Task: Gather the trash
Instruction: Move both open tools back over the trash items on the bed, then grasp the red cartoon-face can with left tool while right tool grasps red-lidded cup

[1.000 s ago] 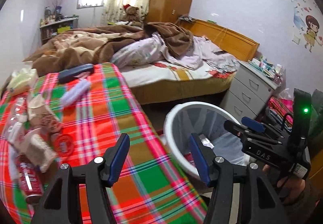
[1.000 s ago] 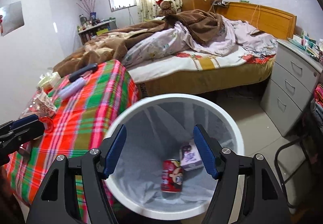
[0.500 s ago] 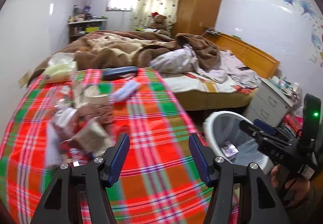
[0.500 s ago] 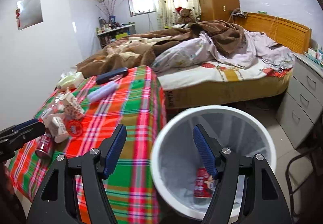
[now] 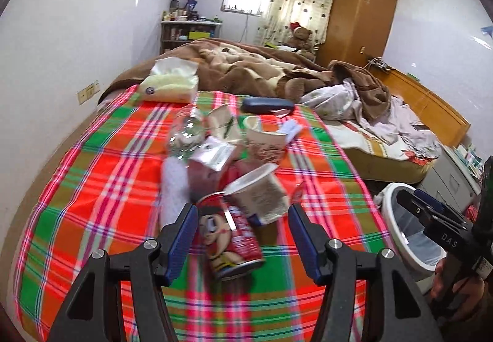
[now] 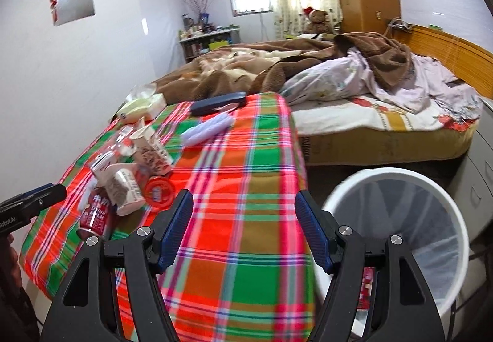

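Note:
A red milk can (image 5: 231, 240) lies on its side on the plaid tablecloth (image 5: 92, 172). My left gripper (image 5: 242, 237) hovers over it, open, a finger on each side and neither pad pressing. A white yogurt cup (image 5: 258, 194), a paper cup (image 5: 265, 138) and a clear bottle (image 5: 185, 132) are piled just behind it. My right gripper (image 6: 243, 228) is open and empty over the cloth, beside the white trash bin (image 6: 385, 172). The same can (image 6: 95, 212), cup (image 6: 123, 185) and a red lid (image 6: 159, 189) lie to its left, near the left gripper's tip (image 6: 30, 203).
A tissue pack (image 5: 169, 83) and a dark blue case (image 5: 266, 103) sit at the table's far end. The unmade bed (image 6: 369, 89) lies beyond, with grey drawers (image 6: 480, 163) behind the bin. The bin (image 5: 389, 212) stands on the floor off the table's right edge.
My left gripper swung left from the bin to above the pile and the red can. My right gripper moved left from over the bin's mouth to over the table's corner. Both stayed open.

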A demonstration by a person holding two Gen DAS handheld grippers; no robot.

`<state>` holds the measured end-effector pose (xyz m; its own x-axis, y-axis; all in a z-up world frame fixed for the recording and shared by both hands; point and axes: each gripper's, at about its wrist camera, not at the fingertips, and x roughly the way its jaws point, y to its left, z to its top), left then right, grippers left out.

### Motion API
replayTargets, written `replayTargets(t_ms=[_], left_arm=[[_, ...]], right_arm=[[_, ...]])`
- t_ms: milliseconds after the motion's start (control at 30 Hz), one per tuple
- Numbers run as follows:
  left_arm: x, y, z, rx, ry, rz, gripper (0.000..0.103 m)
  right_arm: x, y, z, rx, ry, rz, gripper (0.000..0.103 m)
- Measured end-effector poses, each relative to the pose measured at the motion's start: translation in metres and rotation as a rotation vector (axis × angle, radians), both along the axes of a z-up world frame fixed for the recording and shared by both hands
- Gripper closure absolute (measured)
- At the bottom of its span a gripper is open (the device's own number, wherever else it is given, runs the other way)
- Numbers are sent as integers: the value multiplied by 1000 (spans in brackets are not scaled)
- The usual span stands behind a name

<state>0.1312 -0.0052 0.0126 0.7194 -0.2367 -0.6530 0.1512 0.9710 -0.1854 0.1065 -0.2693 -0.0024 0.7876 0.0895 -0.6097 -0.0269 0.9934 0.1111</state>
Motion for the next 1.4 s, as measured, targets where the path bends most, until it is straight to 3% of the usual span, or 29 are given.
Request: replayTargets(t_ms=[300, 833, 1100, 1400], left_arm=[[12, 13, -25, -38, 75, 0, 42], [42, 1, -59, -23, 170, -22, 42], [46, 8, -70, -18, 204, 0, 42], [45, 23, -68, -19, 186, 39, 42]], right_arm=[[24, 34, -4, -31, 26, 73, 33], [71, 67, -25, -36, 126, 188, 33], [77, 75, -32, -7, 159, 253, 33], [80, 90, -39, -28, 192, 309, 39]])
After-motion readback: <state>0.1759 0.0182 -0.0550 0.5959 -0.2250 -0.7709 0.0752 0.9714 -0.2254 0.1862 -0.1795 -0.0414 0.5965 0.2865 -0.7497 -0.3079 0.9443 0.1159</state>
